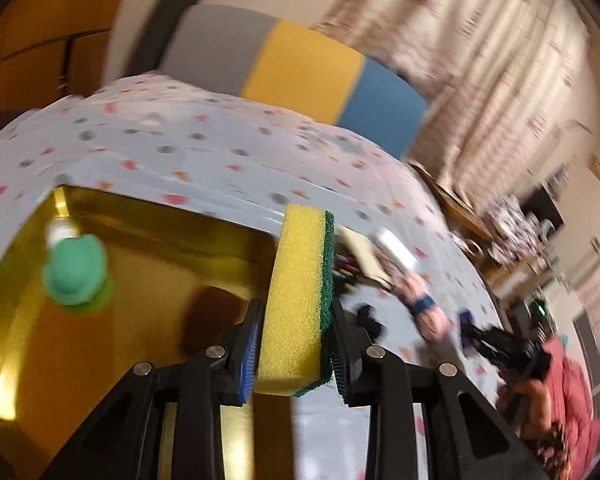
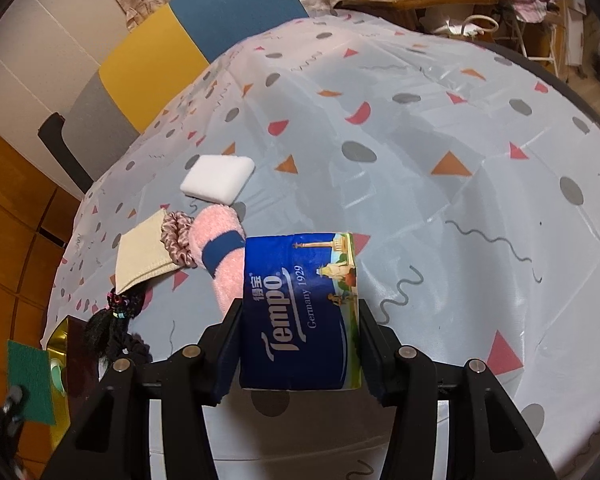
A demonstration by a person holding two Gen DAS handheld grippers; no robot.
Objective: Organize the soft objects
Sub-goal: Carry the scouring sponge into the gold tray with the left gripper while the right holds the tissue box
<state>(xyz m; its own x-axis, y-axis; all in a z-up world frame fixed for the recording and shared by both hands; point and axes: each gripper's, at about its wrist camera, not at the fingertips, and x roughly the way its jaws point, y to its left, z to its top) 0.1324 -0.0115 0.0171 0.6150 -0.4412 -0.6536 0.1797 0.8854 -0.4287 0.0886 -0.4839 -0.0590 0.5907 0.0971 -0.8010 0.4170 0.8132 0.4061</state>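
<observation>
The left tool clamps a yellow-and-green sponge upright above the gold tray, and the right tool pinches a blue tissue pack over the tabletop. Beyond it lie a pink towel roll, scrunchie, beige cloth and white sponge

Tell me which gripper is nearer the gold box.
Left. The left gripper, shut on the yellow-green sponge, hangs at the gold box edge. The right gripper, holding the Tempo tissue pack, sits farther across the table.

A patterned tablecloth carries a white sponge, cloth and scrunchie.
</observation>
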